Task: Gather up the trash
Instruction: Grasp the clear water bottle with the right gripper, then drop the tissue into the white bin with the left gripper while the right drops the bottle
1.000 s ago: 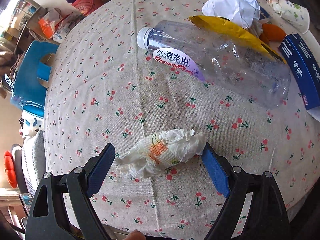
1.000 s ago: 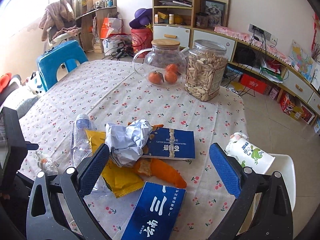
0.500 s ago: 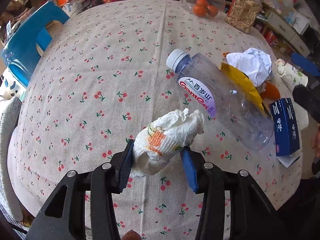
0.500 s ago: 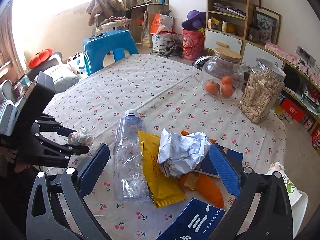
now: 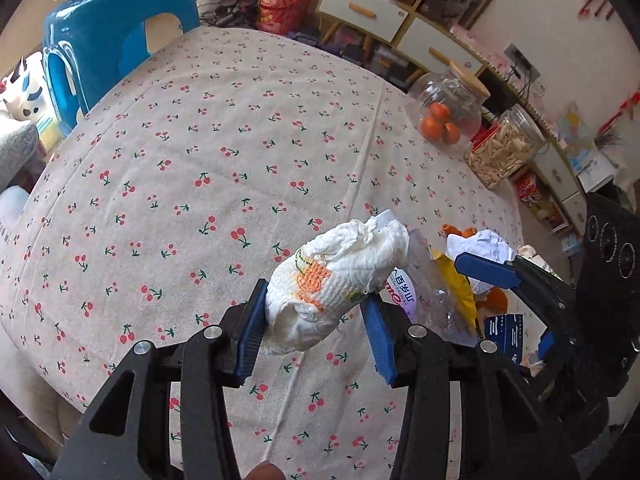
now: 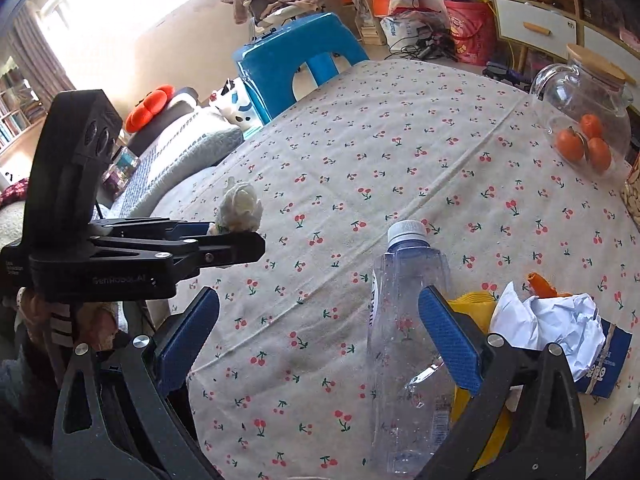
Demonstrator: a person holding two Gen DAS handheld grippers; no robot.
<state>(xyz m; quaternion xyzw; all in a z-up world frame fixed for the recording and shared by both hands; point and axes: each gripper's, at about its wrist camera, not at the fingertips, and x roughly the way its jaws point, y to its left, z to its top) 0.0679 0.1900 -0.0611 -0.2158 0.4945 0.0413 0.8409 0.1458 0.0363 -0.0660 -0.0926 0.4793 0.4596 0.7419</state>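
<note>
My left gripper (image 5: 316,328) is shut on a crumpled white tissue (image 5: 336,280) with an orange stain and holds it above the cherry-print tablecloth (image 5: 224,184). The right wrist view shows the same tissue (image 6: 240,208) sticking up from the left gripper (image 6: 240,236) at the left. My right gripper (image 6: 320,336) is open, low over the table. An empty clear plastic bottle (image 6: 404,340) lies by its right finger (image 6: 452,340). Beside the bottle are a yellow wrapper (image 6: 476,312), crumpled white paper (image 6: 552,328) and an orange peel (image 6: 542,284).
A blue box (image 6: 608,364) lies under the paper. A glass jar of oranges (image 6: 584,120) and a jar of seeds (image 5: 504,152) stand at the table's far side. A blue stool (image 6: 296,56) stands beyond the table edge, with a cushioned seat at the left.
My left gripper closed on the tissue, lifted it off the cloth and rolled. My right gripper swung left from the paper pile to the bottle.
</note>
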